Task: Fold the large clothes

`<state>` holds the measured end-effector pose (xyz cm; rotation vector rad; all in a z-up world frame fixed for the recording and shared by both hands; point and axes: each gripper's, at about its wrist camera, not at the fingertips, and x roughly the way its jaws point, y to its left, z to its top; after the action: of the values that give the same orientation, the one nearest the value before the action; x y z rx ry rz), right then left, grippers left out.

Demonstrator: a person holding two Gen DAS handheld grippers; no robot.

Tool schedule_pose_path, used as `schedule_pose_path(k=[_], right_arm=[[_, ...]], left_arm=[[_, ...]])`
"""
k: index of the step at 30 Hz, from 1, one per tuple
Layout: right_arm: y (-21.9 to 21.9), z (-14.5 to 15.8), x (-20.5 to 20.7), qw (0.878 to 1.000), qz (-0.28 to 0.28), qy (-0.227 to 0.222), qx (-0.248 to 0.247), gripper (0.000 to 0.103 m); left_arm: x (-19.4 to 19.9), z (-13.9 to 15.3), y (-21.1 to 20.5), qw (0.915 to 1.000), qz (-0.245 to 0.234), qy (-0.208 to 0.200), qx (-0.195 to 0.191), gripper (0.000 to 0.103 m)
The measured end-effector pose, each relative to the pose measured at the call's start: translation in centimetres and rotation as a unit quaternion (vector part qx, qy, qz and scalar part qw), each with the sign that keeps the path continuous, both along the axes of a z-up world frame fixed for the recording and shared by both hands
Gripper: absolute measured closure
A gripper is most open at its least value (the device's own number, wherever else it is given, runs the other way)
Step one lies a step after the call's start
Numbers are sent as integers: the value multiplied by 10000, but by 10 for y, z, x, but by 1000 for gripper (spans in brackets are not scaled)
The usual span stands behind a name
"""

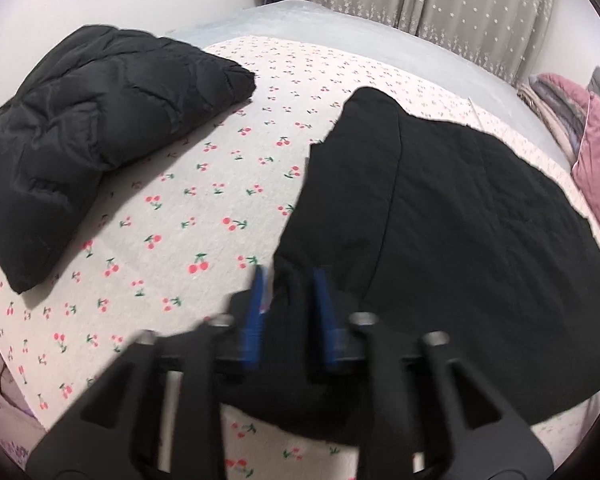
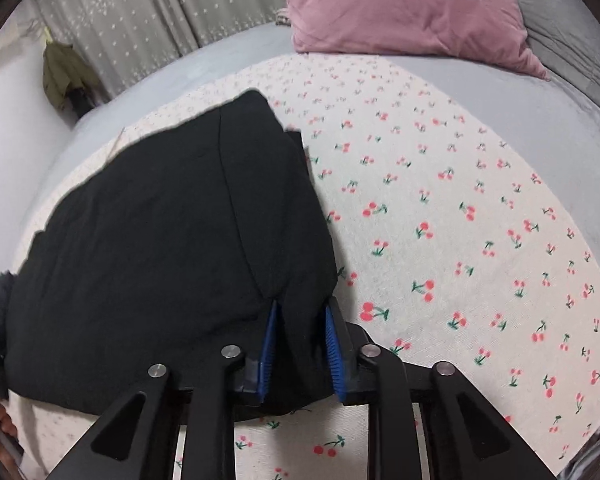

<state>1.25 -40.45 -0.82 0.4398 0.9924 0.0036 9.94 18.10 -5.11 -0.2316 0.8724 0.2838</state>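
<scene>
On the bed, a cherry-print sheet (image 1: 204,216) carries a black garment (image 1: 460,240) lying flat, its near hem toward both cameras; left of it a wide strip of bare sheet, then a black puffer jacket (image 1: 100,128) well apart at the sheet's left side; to the garment's right, seen from the right wrist, open sheet runs out to the grey bedding (image 2: 540,120) and a pink pillow (image 2: 400,8) at the far edge; a curtain (image 1: 460,0) hangs behind. Left gripper (image 1: 288,292): jaws partly parted, blurred, the garment's near left corner between the blue pads; cannot tell whether the pads press on it. Right gripper (image 2: 302,320): jaws narrowly parted, clamped on a fold of the garment's near right corner. Both grippers point steeply down at the hem.
</scene>
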Motion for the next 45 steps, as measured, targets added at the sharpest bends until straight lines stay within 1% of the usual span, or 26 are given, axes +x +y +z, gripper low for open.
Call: schedule_pose_path(k=[1,3,4,5,7,8,10,13,16,18,20,21,22,24,27,29,30,32,34,35,36,37,38,39,41,45], right_arm=[[-5,4,-2,9999,-109,-102,51,78],[-12,20,-12,9978,-465,-471,-97,76],[-12,27,-17,9964,-537,-646,-135,71],[-11,34,-20,9951,-514,-840,-31,57],[-2,38,-20,9937,-266,-1006,420,36],[6,38,-17,9929,-82,-1033,589,35],[26,38,-10,9930,219,-990,612,35],[76,42,-3,9918,794,-995,67,35],[111,46,1,9877,1147,-1009,-343,35],[118,37,7,9902,1081,-735,-484,35],[123,15,19,9926,1102,-179,-484,35],[127,3,25,9910,1239,-16,-517,35],[132,3,27,9892,1307,-31,-659,34],[138,4,30,9876,1354,-9,-796,33],[136,5,30,9882,1373,-34,-683,33],[133,11,30,9895,1294,-189,-615,33],[128,17,32,9899,1226,-324,-640,33],[123,31,32,9899,1160,-612,-540,33],[121,39,29,9893,1197,-783,-289,33],[122,37,29,9895,1228,-738,-196,32],[123,28,33,9906,1274,-488,-130,32],[125,18,37,9911,1304,-251,-135,32],[130,9,40,9901,1377,-89,-265,32],[135,9,42,9886,1437,-114,-445,31],[139,14,42,9878,1464,-128,-521,29],[131,19,41,9905,1338,-266,-157,29]], left_arm=[[-4,7,3,9999,27,-102,5,60],[-11,22,5,9993,117,-297,198,58],[-13,28,4,9988,147,-386,256,56],[-14,33,2,9983,143,-494,260,54],[-15,41,-13,9976,-108,-675,145,44],[-12,41,-29,9970,-389,-659,83,43],[-5,36,-58,9948,-848,-571,36,43],[7,25,-109,9884,-1470,-387,38,43],[18,10,-163,9778,-2053,-177,387,43],[26,-3,-187,9721,-2244,85,670,43],[37,-16,-193,9731,-2137,255,819,41],[40,-18,-191,9746,-2084,303,764,38],[46,-19,-185,9778,-1983,348,583,34],[53,-17,-175,9824,-1808,399,264,34],[52,-8,-176,9856,-1646,372,137,34],[49,-1,-181,9842,-1759,191,-32,34],[47,5,-191,9810,-1937,102,-81,34],[39,10,-210,9753,-2209,41,68,34],[36,4,-236,9676,-2455,136,577,34],[37,-6,-247,9638,-2476,294,939,34],[40,-12,-252,9620,-2475,363,1092,33],[43,-18,-255,9612,-2458,424,1179,29],[47,-19,-252,9639,-2364,484,1128,24],[51,-17,-248,9660,-2299,565,1041,19],[62,-11,-241,9658,-2328,763,844,19],[90,16,-234,9705,-2133,643,919,19]])
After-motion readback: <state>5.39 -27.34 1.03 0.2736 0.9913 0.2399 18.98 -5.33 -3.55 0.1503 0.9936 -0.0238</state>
